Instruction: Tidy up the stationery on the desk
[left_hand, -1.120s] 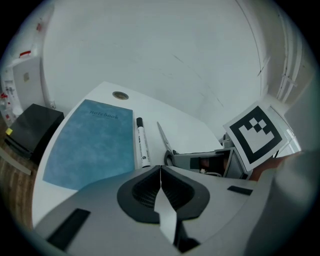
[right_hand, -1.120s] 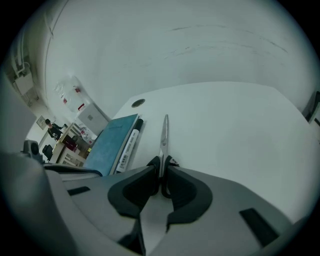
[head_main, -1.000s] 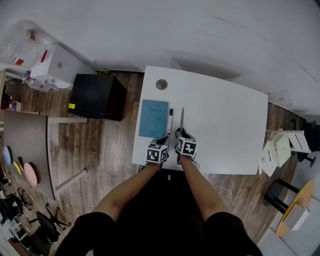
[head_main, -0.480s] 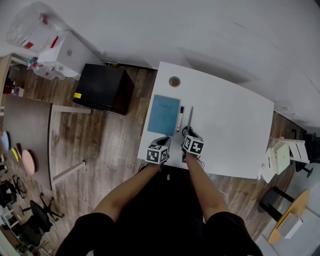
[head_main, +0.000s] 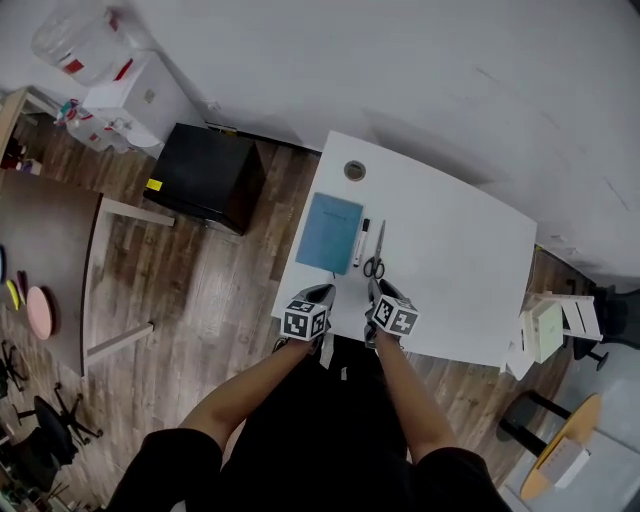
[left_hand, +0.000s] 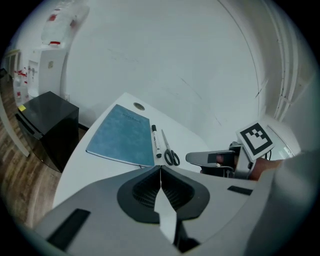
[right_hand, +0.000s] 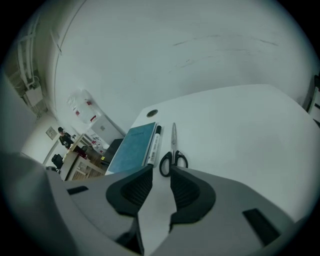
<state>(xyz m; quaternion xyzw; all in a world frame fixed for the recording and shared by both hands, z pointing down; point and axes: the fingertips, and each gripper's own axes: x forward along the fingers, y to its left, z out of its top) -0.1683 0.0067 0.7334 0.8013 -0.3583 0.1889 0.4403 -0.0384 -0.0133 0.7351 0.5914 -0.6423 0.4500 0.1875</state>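
White tabletop (head_main: 450, 250) with notebook (head_main: 331, 233), marker (head_main: 361, 242) and scissors (head_main: 377, 252) laid side by side near its left end.
Print on the blue notebook cover and on the marker barrel too small to read; nothing legible on the cubes (head_main: 305, 320) but black-and-white square patterns. Near edge of the tabletop partly hidden behind both tongs and the forearms (head_main: 270, 375). Left tongs (head_main: 322, 292) pressed shut on nothing, poised short of the notebook's near corner. Right tongs (head_main: 376, 286) just opened wider, gap empty, tips just short of the scissors' black handles. Compared with a second ago: those handles now uncovered instead of masked by the right tongs, right tongs drawn back toward the near edge.
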